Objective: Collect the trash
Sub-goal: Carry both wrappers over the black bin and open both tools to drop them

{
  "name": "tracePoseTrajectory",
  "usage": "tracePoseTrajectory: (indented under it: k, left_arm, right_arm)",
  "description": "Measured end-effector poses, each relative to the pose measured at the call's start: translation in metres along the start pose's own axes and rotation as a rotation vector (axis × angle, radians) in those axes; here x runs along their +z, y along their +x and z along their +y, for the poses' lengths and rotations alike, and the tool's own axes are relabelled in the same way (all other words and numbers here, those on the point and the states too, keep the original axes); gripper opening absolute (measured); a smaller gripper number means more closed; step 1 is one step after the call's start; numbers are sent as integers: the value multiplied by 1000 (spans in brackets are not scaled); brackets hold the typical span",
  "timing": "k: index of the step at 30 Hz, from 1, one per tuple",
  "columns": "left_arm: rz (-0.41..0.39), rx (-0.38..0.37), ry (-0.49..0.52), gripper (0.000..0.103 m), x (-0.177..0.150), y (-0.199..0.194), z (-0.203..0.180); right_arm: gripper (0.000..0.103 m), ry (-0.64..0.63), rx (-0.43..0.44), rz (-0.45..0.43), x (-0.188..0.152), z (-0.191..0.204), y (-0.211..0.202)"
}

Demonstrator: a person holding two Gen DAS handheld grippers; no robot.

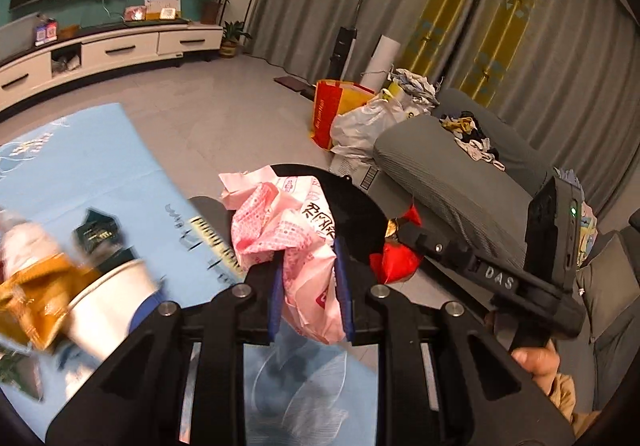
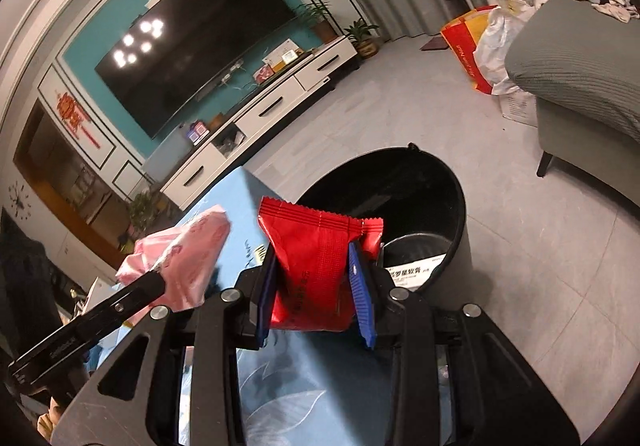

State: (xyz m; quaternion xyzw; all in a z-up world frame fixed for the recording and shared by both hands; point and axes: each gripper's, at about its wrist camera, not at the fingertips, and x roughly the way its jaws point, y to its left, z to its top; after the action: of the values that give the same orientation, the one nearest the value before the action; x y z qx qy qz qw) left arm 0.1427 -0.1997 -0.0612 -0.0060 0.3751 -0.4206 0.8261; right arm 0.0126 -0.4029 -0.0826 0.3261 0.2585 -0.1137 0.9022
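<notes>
Red wrapper [image 2: 316, 270] (gripped) beside black bin [image 2: 456, 206]

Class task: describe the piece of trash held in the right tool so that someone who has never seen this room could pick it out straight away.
Find the black bin on the grey floor beside the blue-clothed table. Just in front of its rim, the right tool clamps a red wrapper. It is glossy plain red with crimped edges, unlike the crumpled pink wrapper in the left tool.

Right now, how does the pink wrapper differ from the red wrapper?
The pink wrapper is crumpled and printed in a pale pattern; the red wrapper is flatter, glossy, with a crimped top edge. The pink wrapper is pinched in the left tongs; the red wrapper is pinched in the right tongs. Both hang near the black bin.
</notes>
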Motion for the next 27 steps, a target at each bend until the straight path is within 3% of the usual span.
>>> tracePoseTrajectory:
  k: [9,10,12,13,14,18,21,27]
  left_arm:
    - [88,9,-28,25,11,70,4]
    - [94,11,-33,30,11,75,5]
    - [99,15,-44,51,12,82,5]
    - [100,14,-50,68,13,85,5]
    - [94,11,-56,74,13,85,6]
    - [84,8,-60,77,10,75,10]
    - [84,22,-59,86,3,63,11]
    - [97,58,-75,96,-33,14,16]
  right_arm:
    - [37,55,-28,38,11,-31,37]
    - [38,61,-31,42,10,-32,40]
    - [43,71,-32,57,11,-38,48]
    - [46,74,-40,59,10,-38,49]
    - [55,78,-46,60,9,-39,50]
    - [57,93,-40,52,7,-42,43]
    - [57,95,-32,53,2,-39,34]
    - [63,76,-21,93,-15,-29,17]
